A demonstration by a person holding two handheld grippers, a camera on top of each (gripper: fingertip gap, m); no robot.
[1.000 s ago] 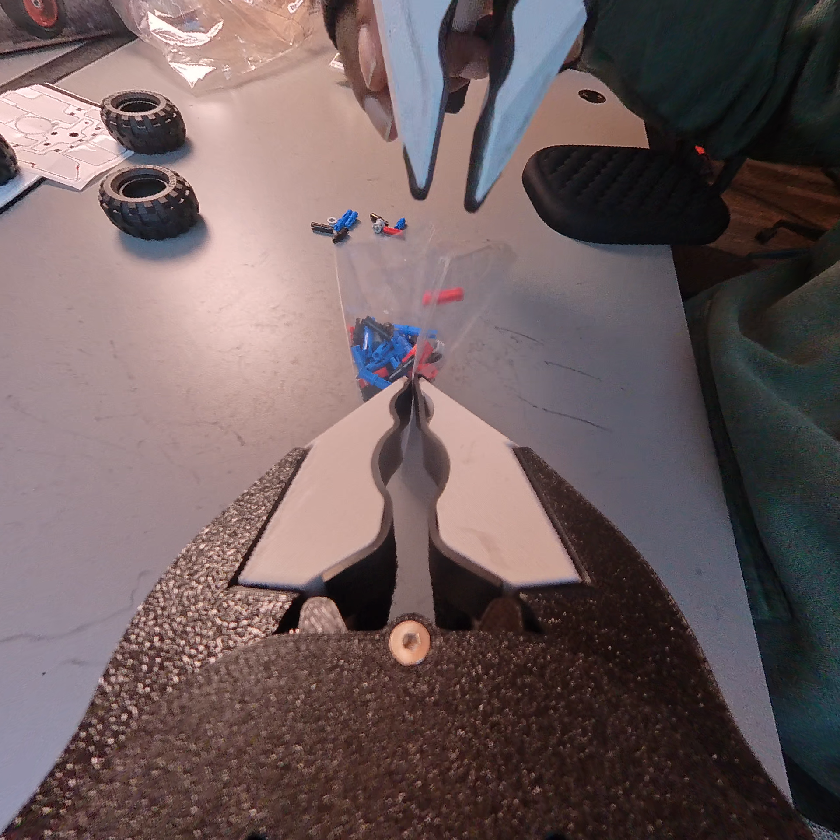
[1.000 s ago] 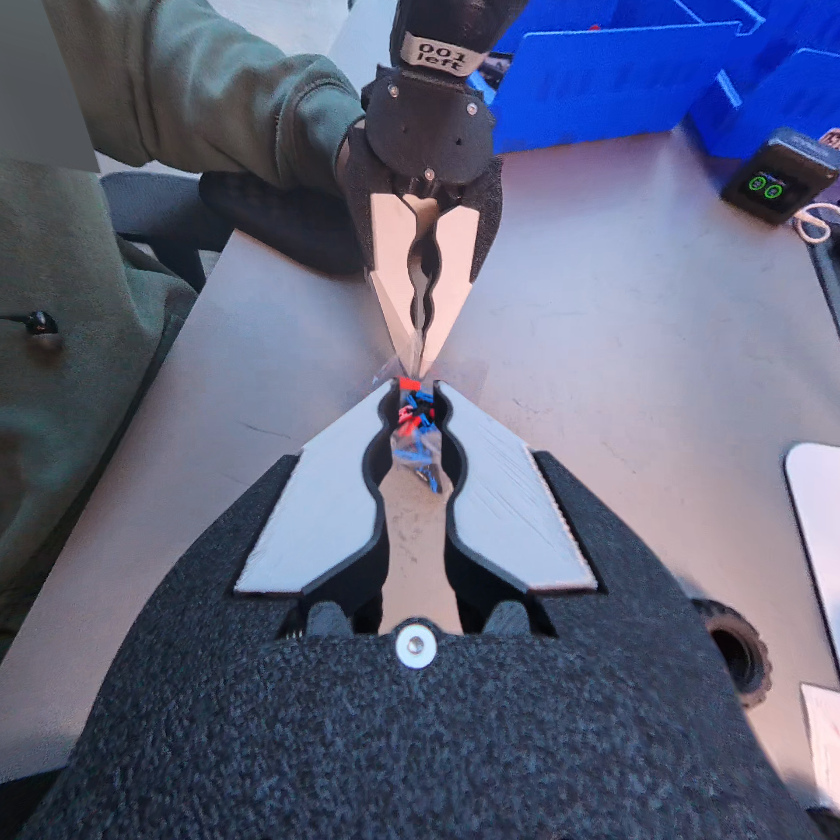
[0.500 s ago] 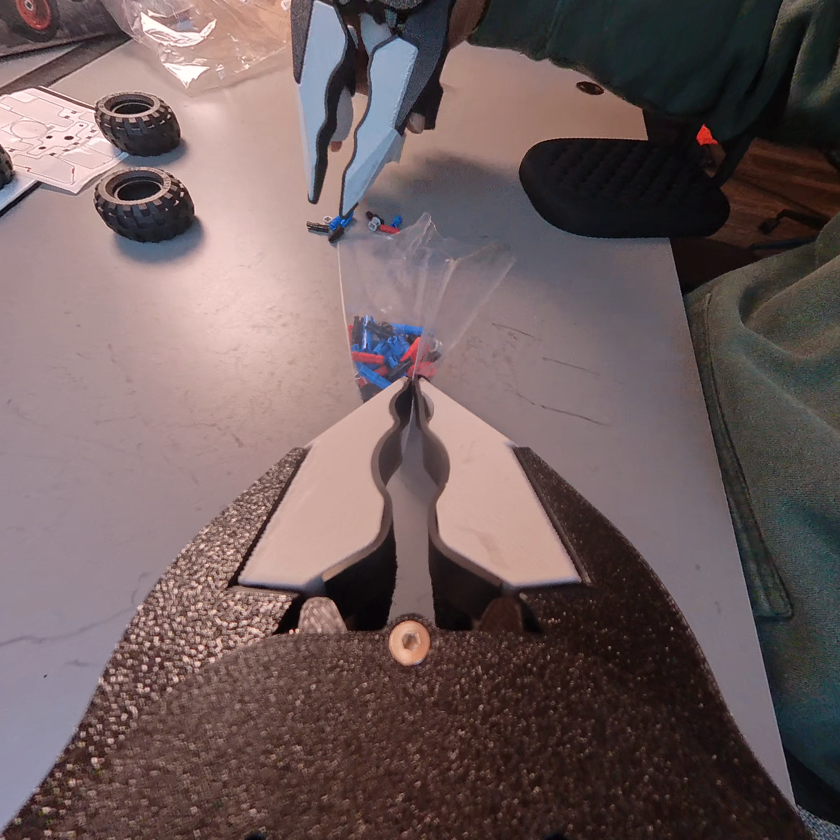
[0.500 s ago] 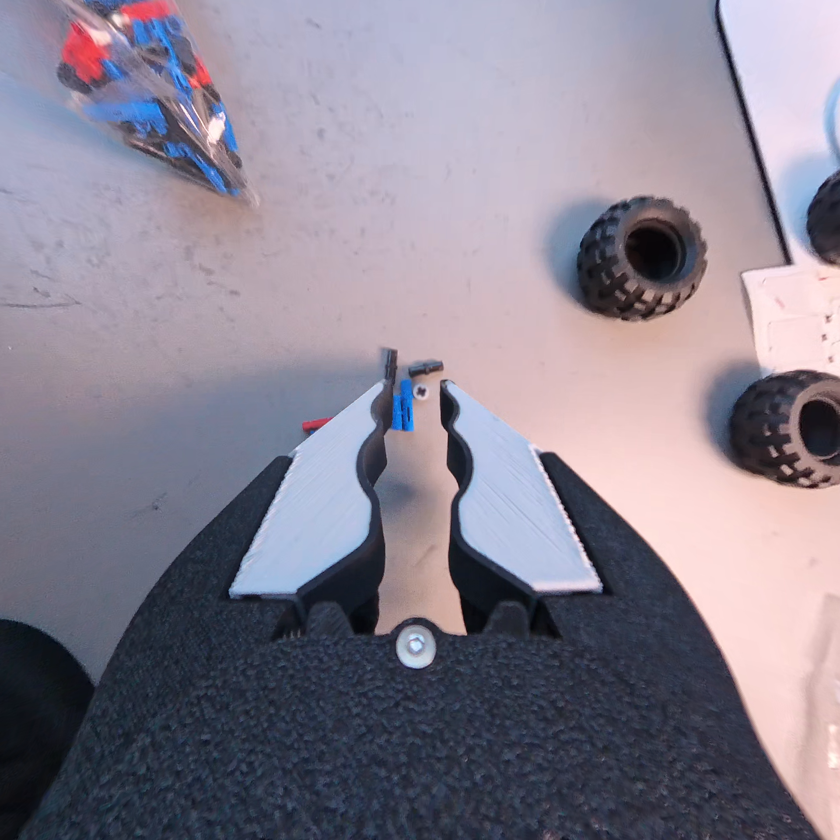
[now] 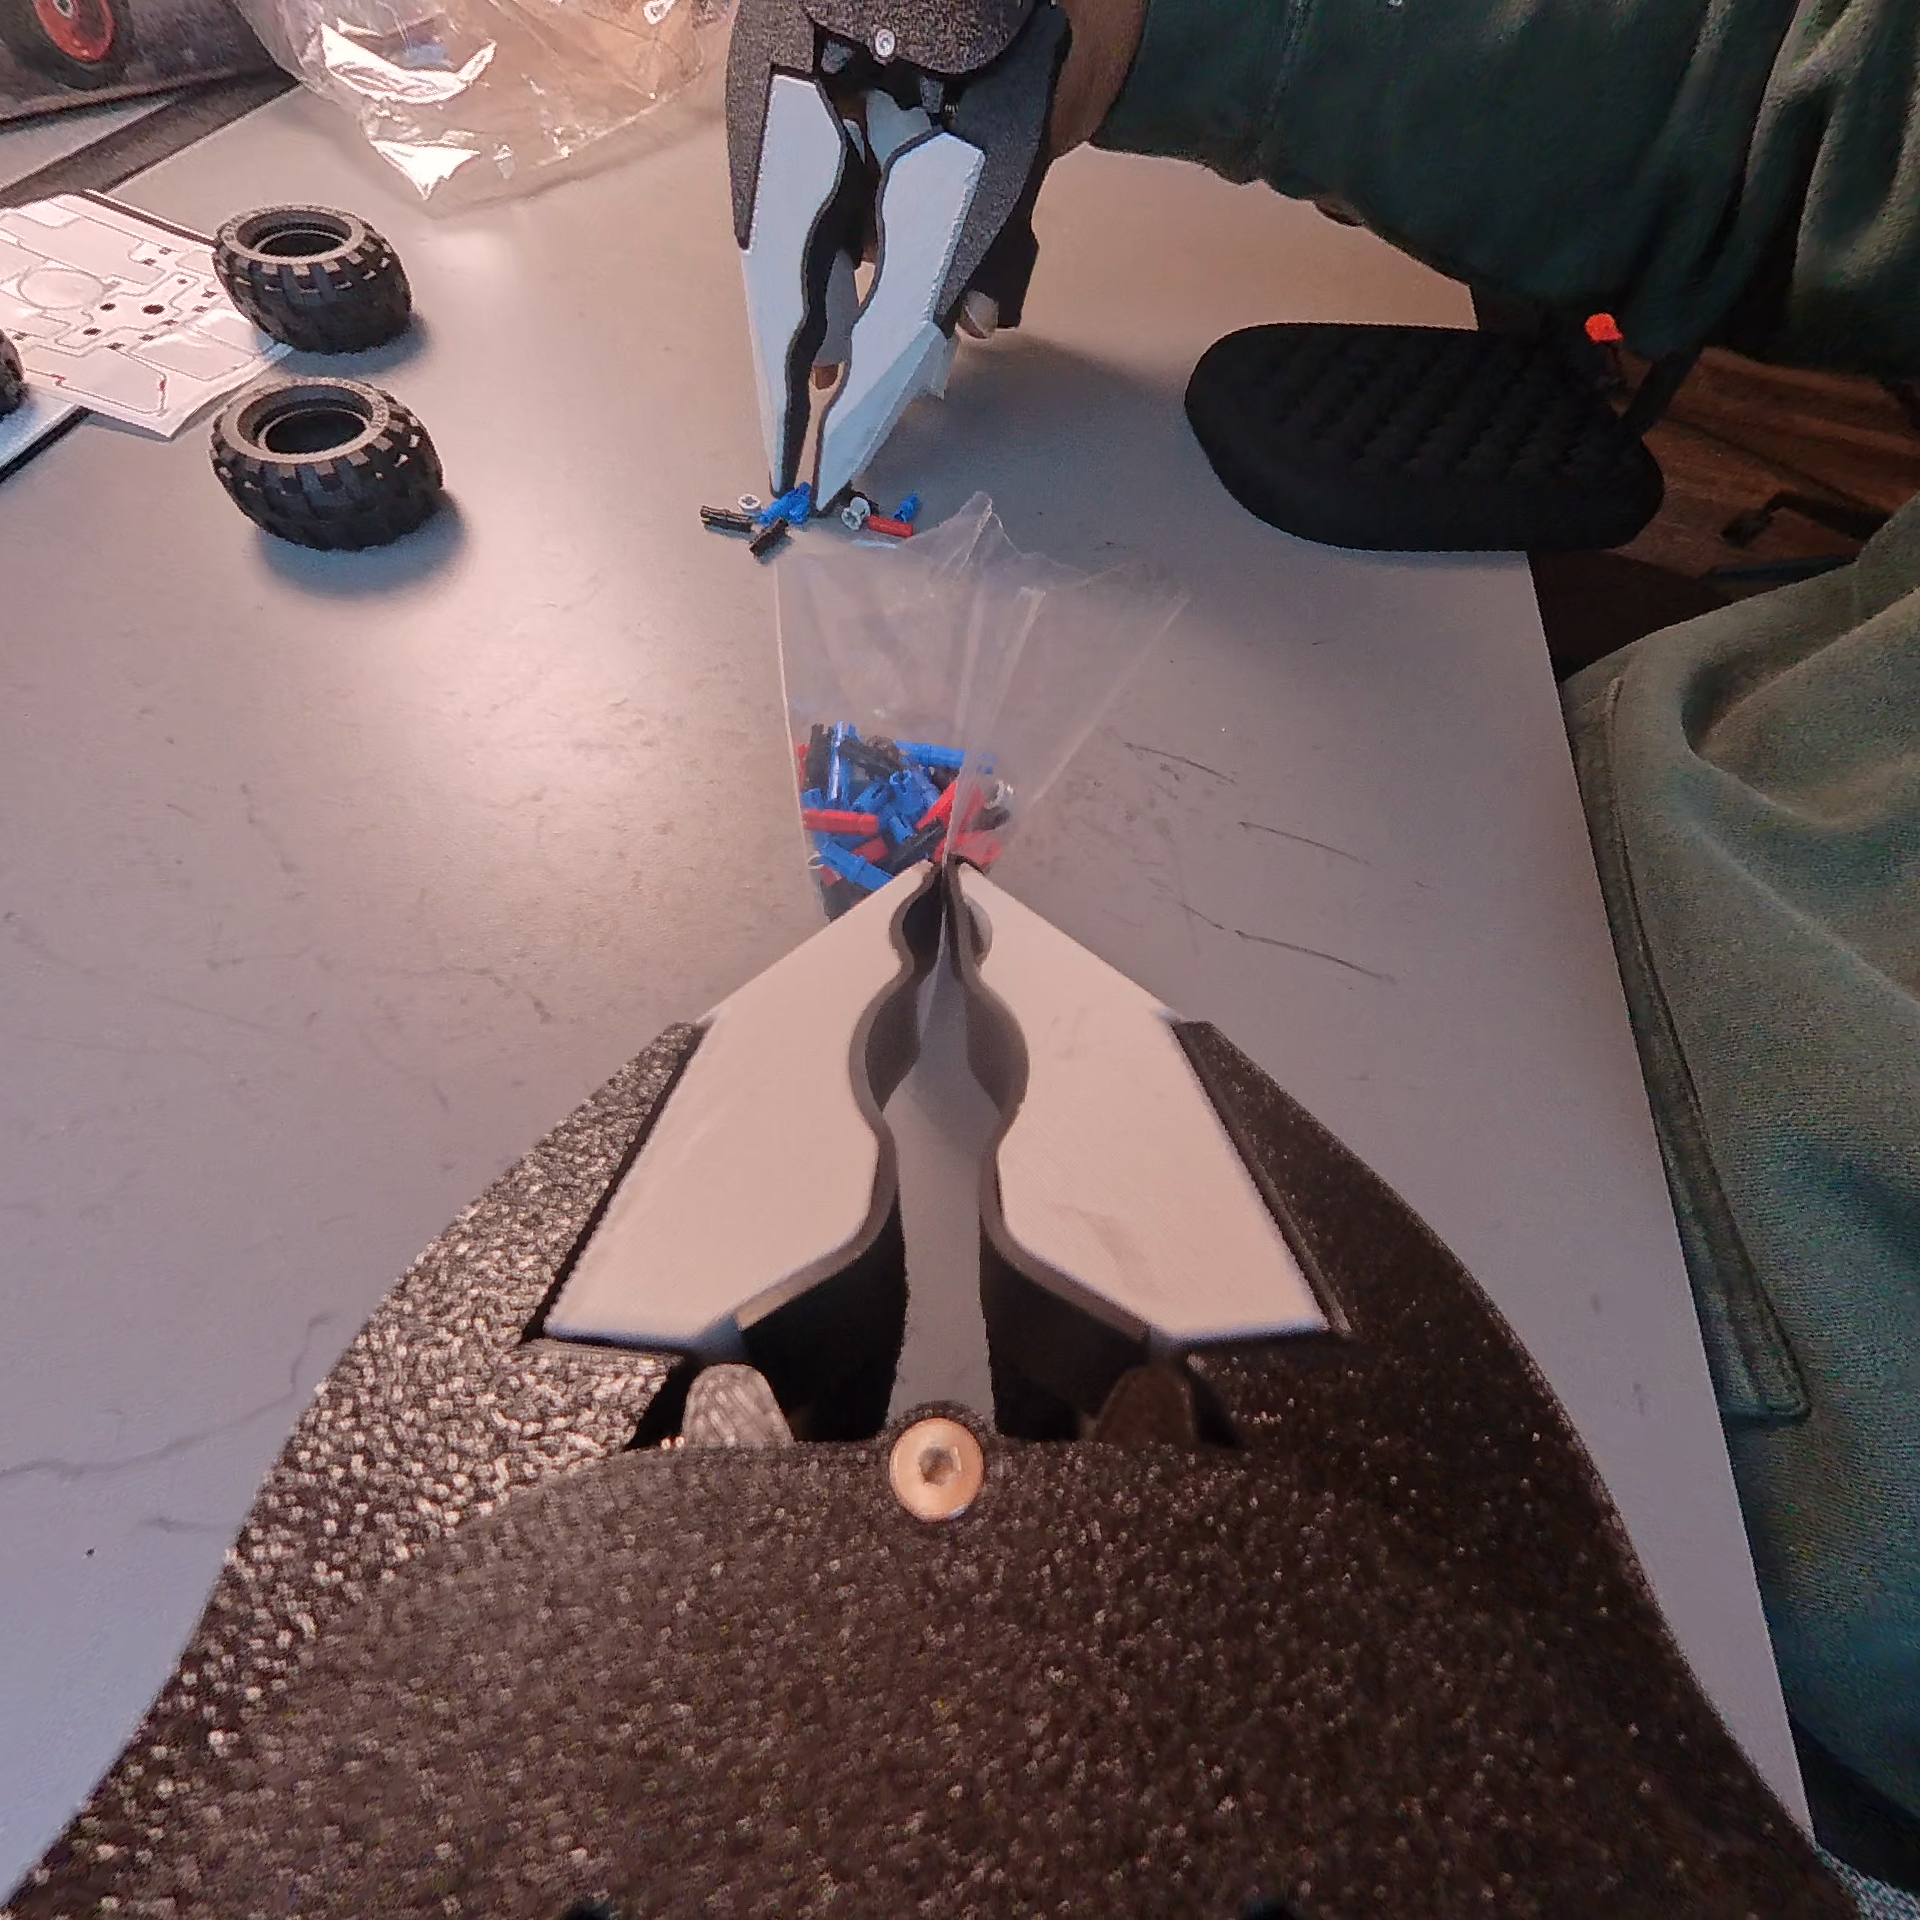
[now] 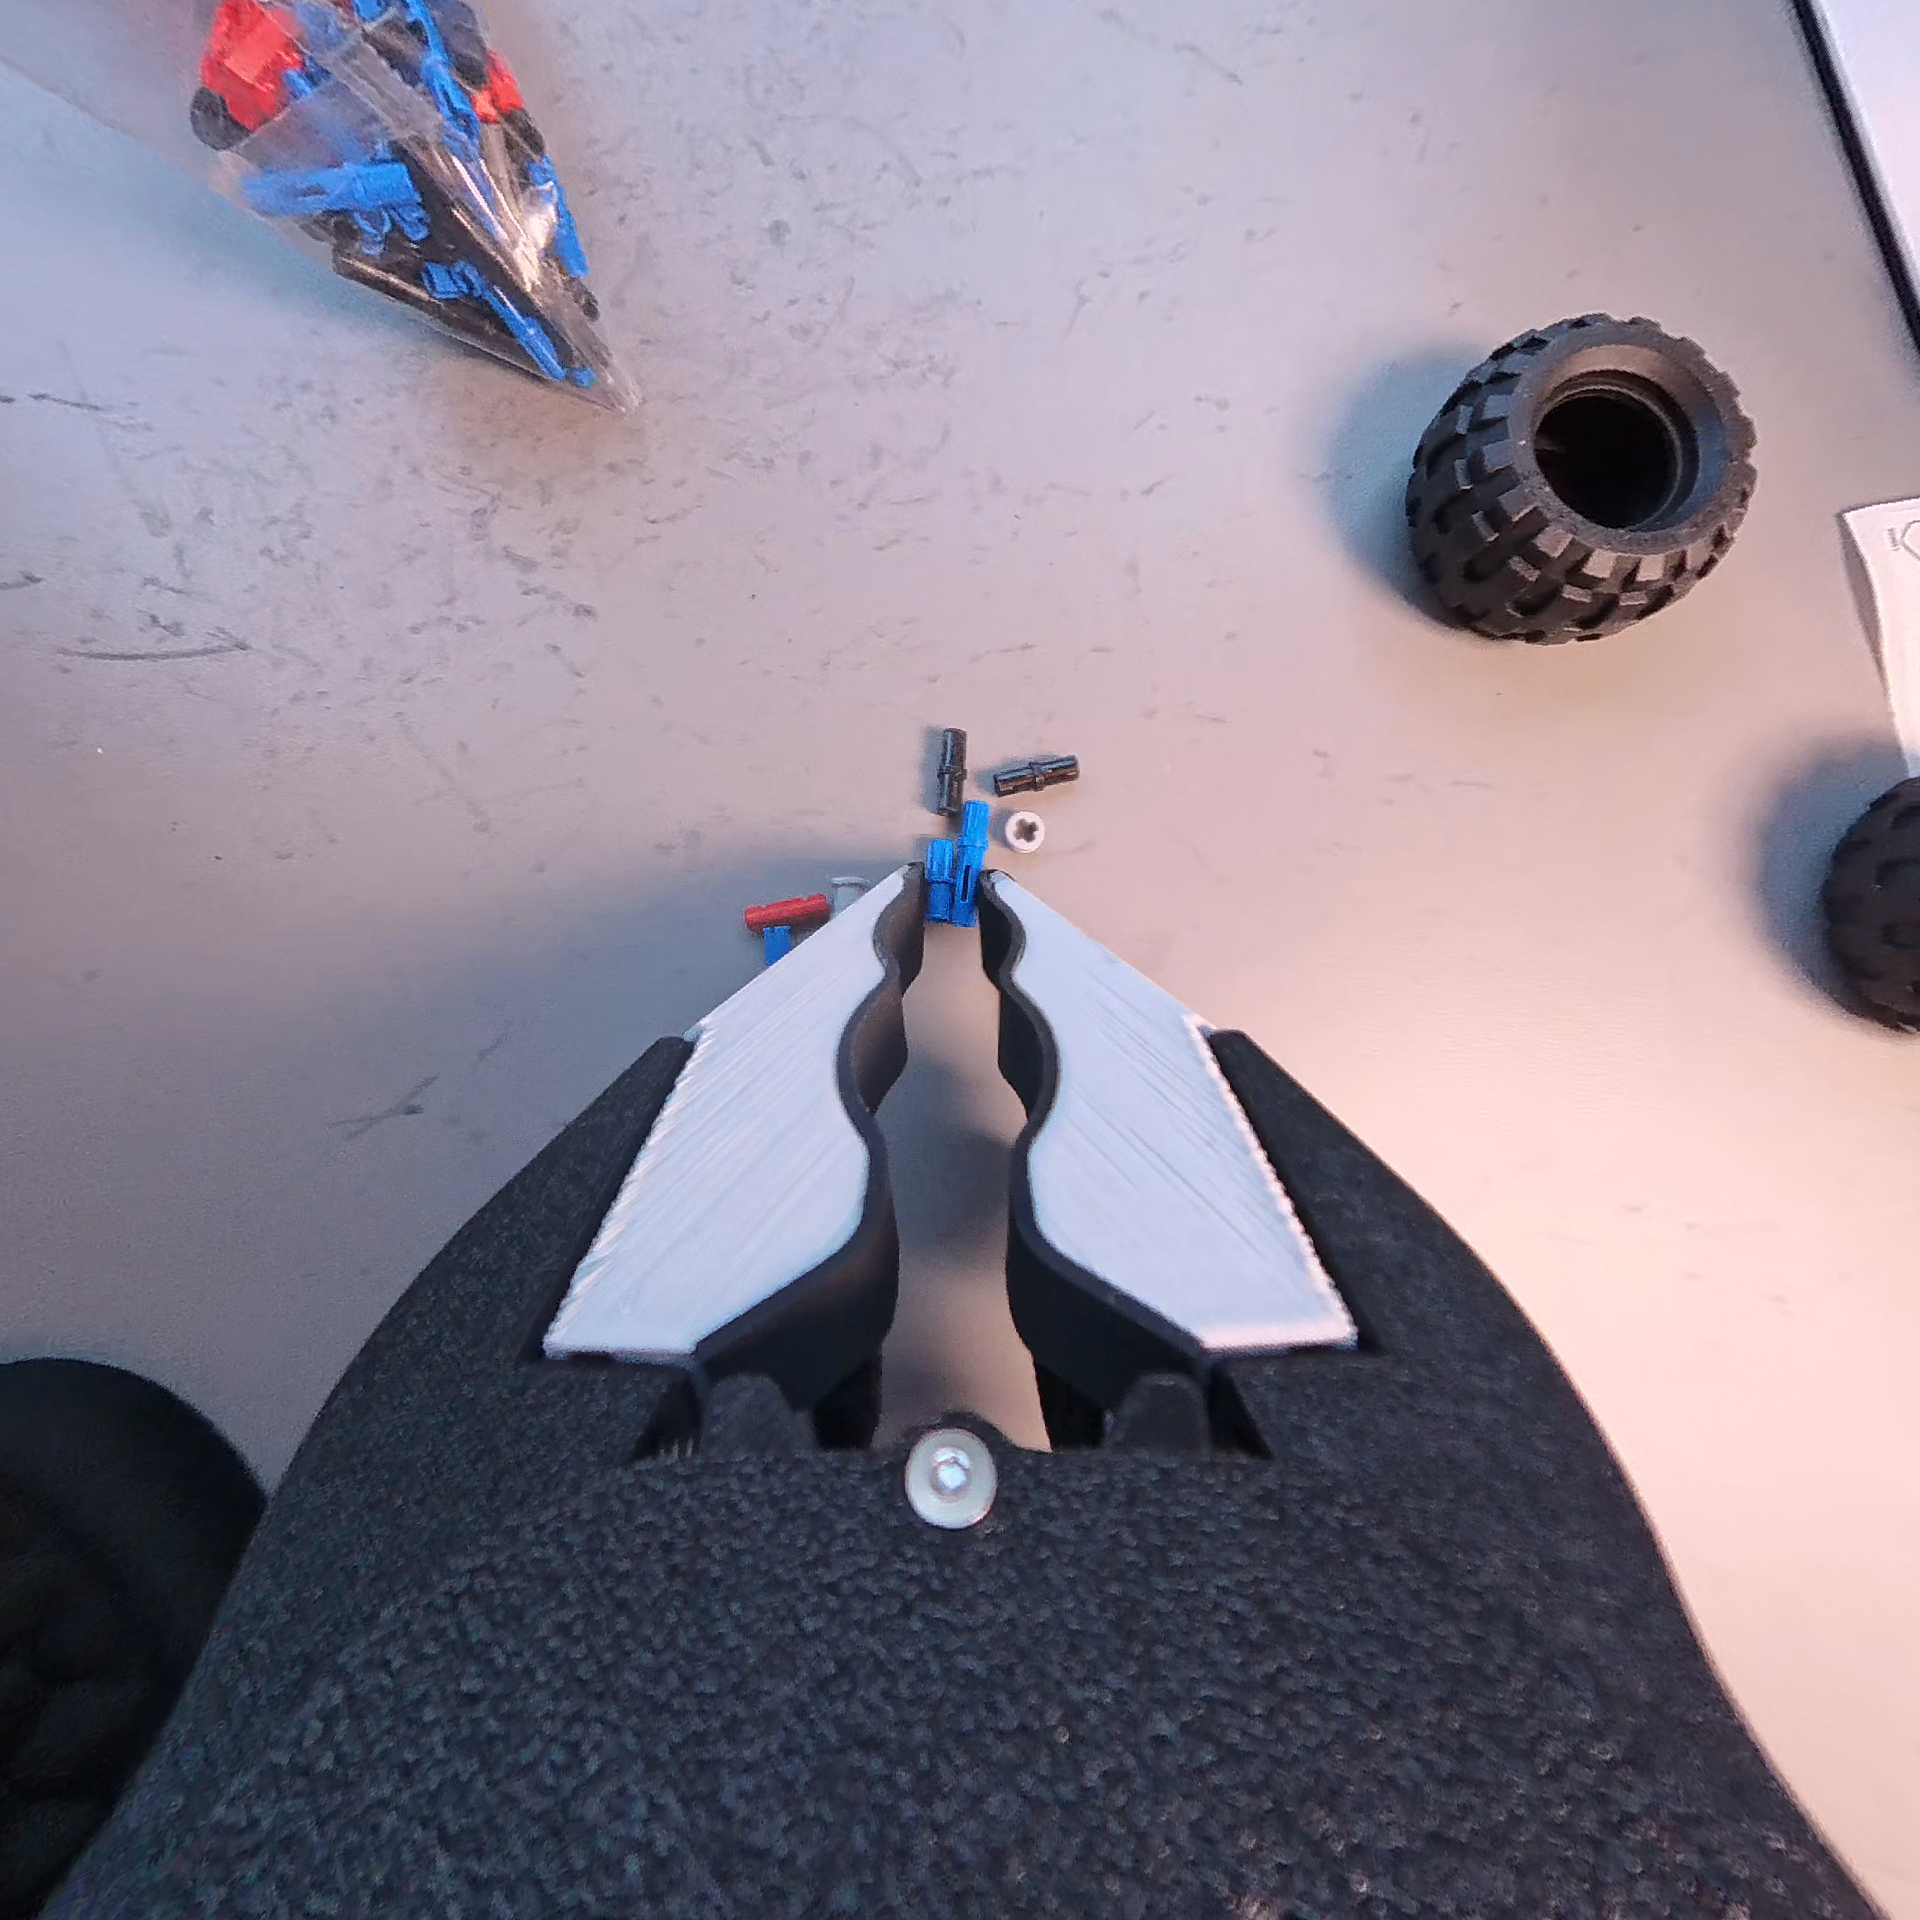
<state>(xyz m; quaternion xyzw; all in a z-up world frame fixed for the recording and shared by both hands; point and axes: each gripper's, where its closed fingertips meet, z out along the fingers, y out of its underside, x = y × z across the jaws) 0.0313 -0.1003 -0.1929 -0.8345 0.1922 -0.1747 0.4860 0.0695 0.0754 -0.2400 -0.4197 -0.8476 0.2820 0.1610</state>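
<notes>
Grey table. Two black tyres lie at 10 o'clock in the left wrist view, beside a printed sheet.

Clear plastic bag at 12 o'clock of the left gripper, whose fingers are pressed together on its gathered end; inside, a heap of blue, red and black pins.

Right gripper: fingertips narrowly apart, flanking two blue pins lying on the table; contact possible, not clear. Loose black pins, one white bush at 12–1 o'clock; red pin at 10.
</notes>
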